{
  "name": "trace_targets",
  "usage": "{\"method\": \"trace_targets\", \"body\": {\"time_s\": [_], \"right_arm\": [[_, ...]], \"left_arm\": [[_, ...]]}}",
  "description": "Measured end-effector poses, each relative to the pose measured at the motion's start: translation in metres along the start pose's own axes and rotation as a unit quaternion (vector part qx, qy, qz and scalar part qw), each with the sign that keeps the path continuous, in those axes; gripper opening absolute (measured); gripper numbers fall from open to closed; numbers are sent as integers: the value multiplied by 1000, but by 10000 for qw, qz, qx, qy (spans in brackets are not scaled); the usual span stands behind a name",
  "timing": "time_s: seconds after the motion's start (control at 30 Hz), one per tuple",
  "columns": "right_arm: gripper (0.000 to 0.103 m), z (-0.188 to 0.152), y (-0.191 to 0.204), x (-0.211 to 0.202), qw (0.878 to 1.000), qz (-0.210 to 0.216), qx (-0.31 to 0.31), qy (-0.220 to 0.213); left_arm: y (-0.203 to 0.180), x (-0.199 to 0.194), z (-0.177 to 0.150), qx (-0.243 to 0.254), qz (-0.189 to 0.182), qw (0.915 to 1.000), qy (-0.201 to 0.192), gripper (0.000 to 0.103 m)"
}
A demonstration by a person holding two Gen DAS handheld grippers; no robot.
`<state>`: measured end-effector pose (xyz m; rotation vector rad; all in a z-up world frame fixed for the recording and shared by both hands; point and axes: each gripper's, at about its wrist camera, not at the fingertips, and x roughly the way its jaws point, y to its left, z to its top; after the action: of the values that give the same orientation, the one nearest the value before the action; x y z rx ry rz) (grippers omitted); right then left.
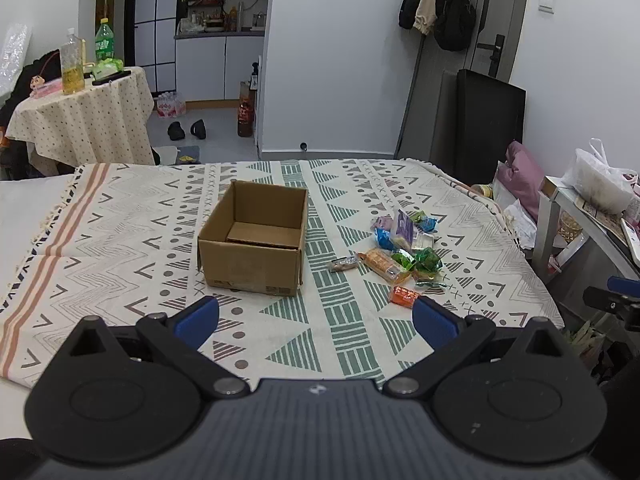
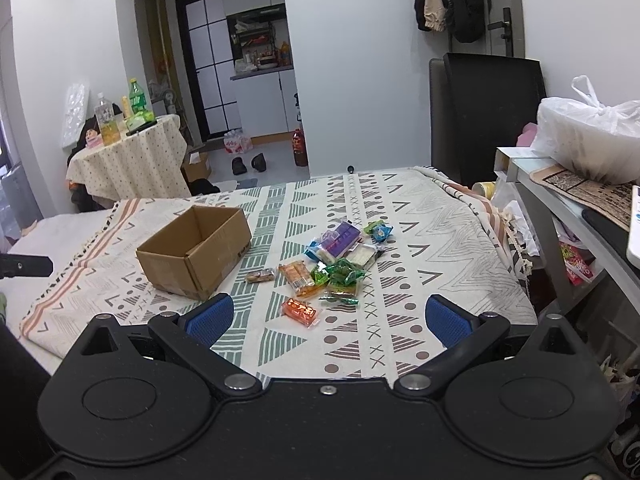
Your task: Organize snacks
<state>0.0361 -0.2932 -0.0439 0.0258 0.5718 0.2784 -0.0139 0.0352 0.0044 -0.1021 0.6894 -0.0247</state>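
Both jaws spread wide, nothing pinched: left hand-held gripper (image 1: pixel 316 320) hovering low over the patterned cloth (image 1: pixel 120 240), right hand-held gripper (image 2: pixel 328 320) same deal. Just past the right one's blue pads, an orange snack packet (image 2: pixel 301 311) lying alone. Beyond that, the main pile of snacks (image 2: pixel 340 256): green wrappers, an orange biscuit pack, a small brown bar (image 2: pixel 261 275), purple and blue packs at the far end. Left of the pile, an open cardboard box (image 1: pixel 252 248), upright, no snacks visible inside. Far back, a small round table (image 1: pixel 84 120) with bottles, then the kitchen doorway.
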Motion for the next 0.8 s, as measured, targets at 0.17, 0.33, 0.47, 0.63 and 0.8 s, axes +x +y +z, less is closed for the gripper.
{"method": "trace_targets", "body": {"time_s": [0.17, 0.33, 0.47, 0.63, 0.8], "right_arm": [[103, 1, -10, 19, 9999, 62, 88, 82], [103, 4, -22, 42, 9997, -21, 122, 195], [103, 5, -33, 59, 9993, -11, 235, 279], [103, 7, -43, 82, 9988, -28, 283, 388], [103, 10, -53, 103, 9982, -22, 323, 514]], "left_arm": [[-3, 18, 5, 36, -24, 9999, 93, 102], [-6, 40, 9, 58, -61, 9997, 215, 102], [-10, 59, 13, 79, -81, 9994, 328, 102], [-14, 85, 17, 79, -155, 9988, 463, 102], [-19, 112, 21, 47, -224, 9983, 532, 102]]}}
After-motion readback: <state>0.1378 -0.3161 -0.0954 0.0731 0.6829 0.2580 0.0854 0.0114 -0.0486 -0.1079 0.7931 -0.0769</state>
